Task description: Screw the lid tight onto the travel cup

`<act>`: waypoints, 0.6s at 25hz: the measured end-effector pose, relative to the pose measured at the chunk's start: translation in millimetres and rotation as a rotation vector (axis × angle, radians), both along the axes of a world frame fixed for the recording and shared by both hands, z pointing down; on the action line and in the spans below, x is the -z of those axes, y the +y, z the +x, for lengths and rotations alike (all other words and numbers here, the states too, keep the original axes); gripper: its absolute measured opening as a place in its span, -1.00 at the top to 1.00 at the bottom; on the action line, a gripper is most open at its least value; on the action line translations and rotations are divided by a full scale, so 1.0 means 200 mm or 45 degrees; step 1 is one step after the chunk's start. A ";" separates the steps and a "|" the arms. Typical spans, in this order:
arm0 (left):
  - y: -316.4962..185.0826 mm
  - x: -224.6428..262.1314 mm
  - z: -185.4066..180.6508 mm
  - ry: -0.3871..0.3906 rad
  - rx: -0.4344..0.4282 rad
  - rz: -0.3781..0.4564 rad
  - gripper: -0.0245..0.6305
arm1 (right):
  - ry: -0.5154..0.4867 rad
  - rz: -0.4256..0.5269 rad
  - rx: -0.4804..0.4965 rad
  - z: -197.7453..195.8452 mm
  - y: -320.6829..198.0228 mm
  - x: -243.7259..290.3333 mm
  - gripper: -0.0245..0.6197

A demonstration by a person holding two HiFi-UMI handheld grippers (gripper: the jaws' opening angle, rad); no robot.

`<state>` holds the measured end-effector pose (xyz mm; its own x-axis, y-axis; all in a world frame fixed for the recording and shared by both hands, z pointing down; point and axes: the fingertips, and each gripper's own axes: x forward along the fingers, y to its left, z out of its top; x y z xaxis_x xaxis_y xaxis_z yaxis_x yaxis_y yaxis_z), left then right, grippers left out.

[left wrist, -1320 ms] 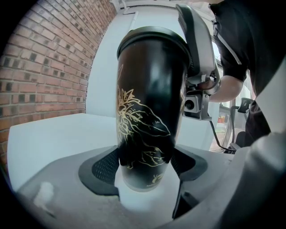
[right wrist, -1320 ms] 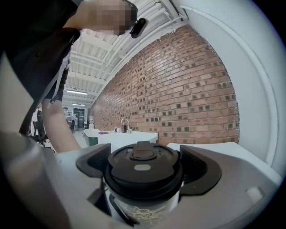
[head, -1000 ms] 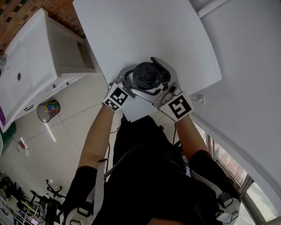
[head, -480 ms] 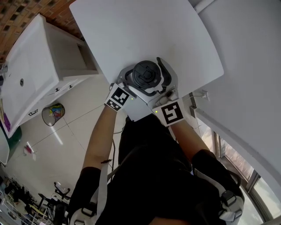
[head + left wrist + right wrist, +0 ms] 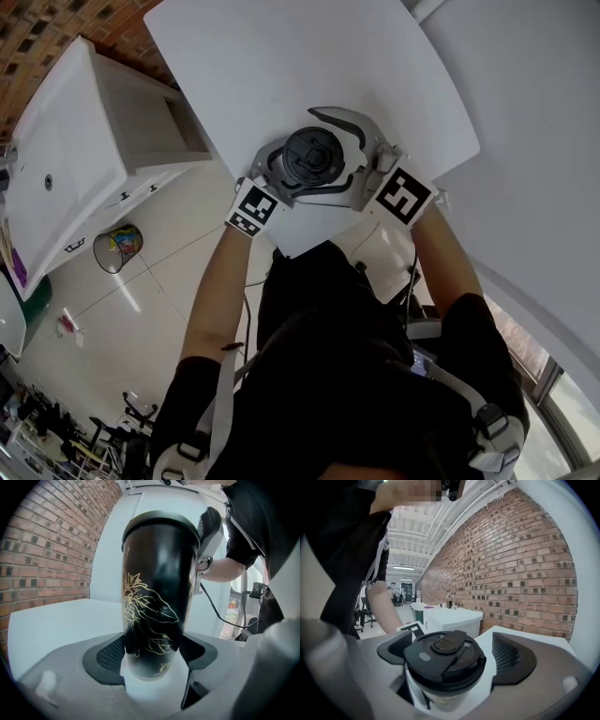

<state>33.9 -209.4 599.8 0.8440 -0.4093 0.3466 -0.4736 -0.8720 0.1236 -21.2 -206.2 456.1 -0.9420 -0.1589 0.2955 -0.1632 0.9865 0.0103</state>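
A black travel cup [image 5: 157, 588] with a gold leaf drawing stands upright on the white table [image 5: 281, 66]. Its black lid [image 5: 312, 157] sits on top. My left gripper [image 5: 289, 178] comes in from the lower left and is shut on the cup's lower body, with both pads [image 5: 110, 654] against it. My right gripper [image 5: 343, 147] reaches in from the right at lid height. Its jaws have just been opening, and the lid [image 5: 440, 658] lies between them. The right pad [image 5: 513, 658] stands clear of the rim.
The cup stands near the table's front corner, close to the person's body. A white counter [image 5: 66, 150] lies to the left, with a bin [image 5: 117, 246] on the tiled floor beside it. A white wall [image 5: 534, 141] runs along the right, and a brick wall [image 5: 525, 564] stands behind the table.
The right gripper has swung from the near side of the lid round to its right, its marker cube moving up and right, and its jaws stand wider. The left gripper and cup have not moved.
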 end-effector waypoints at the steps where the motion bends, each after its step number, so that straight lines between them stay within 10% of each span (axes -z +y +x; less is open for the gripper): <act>1: 0.00 0.00 0.00 0.001 0.001 0.000 -0.18 | -0.002 -0.004 -0.003 -0.01 -0.01 0.00 -0.73; 7: 0.00 0.00 0.00 0.000 -0.001 0.002 -0.18 | -0.054 -0.034 -0.089 0.00 0.00 -0.01 -0.57; 15: 0.00 0.01 0.00 0.004 -0.001 0.001 -0.18 | -0.221 0.008 -0.518 0.04 -0.06 0.06 -0.56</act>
